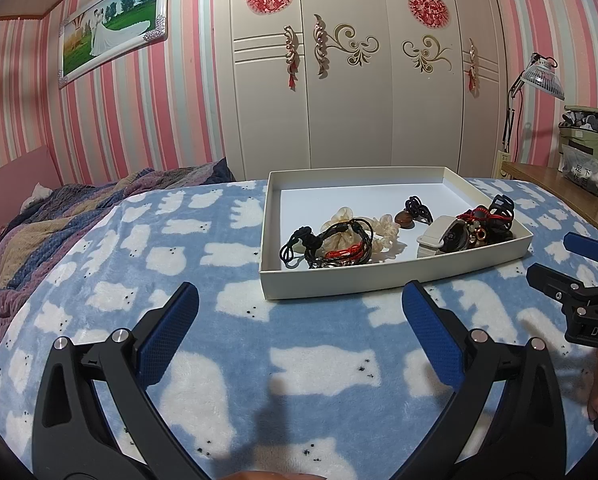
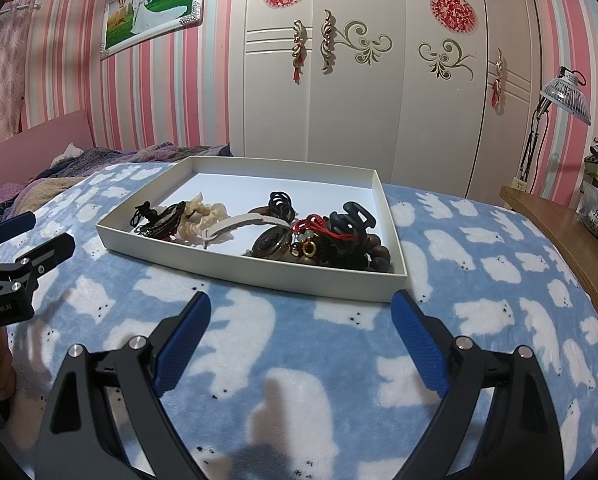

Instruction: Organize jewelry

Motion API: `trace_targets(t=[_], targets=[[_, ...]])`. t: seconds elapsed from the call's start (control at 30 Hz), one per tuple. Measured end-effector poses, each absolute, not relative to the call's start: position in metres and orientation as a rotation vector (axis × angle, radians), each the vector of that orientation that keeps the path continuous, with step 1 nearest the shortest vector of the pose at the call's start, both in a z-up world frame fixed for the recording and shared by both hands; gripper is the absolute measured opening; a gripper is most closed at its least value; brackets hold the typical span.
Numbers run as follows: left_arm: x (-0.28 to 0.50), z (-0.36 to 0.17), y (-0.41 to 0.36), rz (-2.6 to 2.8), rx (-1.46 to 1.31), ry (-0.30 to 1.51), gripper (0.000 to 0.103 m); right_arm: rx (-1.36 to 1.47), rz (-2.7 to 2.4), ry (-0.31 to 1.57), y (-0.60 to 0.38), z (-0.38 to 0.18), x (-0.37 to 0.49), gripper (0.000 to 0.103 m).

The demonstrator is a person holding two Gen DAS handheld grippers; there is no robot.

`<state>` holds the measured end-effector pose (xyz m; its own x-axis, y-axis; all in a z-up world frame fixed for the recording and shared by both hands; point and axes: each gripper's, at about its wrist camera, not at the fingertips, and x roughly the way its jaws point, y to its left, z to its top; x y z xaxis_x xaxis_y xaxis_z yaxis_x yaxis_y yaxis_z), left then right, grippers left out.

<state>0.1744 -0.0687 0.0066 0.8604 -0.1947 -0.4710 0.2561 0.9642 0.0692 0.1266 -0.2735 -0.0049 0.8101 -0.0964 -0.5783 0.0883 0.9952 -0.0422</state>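
Observation:
A shallow white tray (image 1: pixel 331 282) lies on the bed and holds several pieces: black cord bracelets (image 1: pixel 331 242), a cream scrunchie (image 1: pixel 383 232), a watch with a white strap (image 1: pixel 445 236), a black hair claw (image 1: pixel 499 210) and a brown bead (image 1: pixel 405 219). The tray also shows in the right wrist view (image 2: pixel 259 276), with the hair claw (image 2: pixel 351 220), the watch (image 2: pixel 271 242) and the scrunchie (image 2: pixel 203 216). My left gripper (image 1: pixel 301 300) is open and empty, just short of the tray's near wall. My right gripper (image 2: pixel 301 308) is open and empty, near the tray's near right corner.
The bed is covered by a blue blanket with white bears (image 1: pixel 203 256). A striped quilt (image 1: pixel 59 216) lies at the left. A wooden table (image 2: pixel 571 224) with bags stands at the right, a lamp (image 2: pixel 567 94) behind it. A white wardrobe (image 1: pixel 351 80) stands beyond the bed.

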Motion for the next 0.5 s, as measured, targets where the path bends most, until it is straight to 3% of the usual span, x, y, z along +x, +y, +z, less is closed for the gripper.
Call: trace_targets(t=[0.5], targets=[[0.1738,0.0062,-0.0691,-0.236,0.133,0.48,0.1,-0.01,-0.101,0.622,-0.2745,-0.0048,0.1275,0.092]])
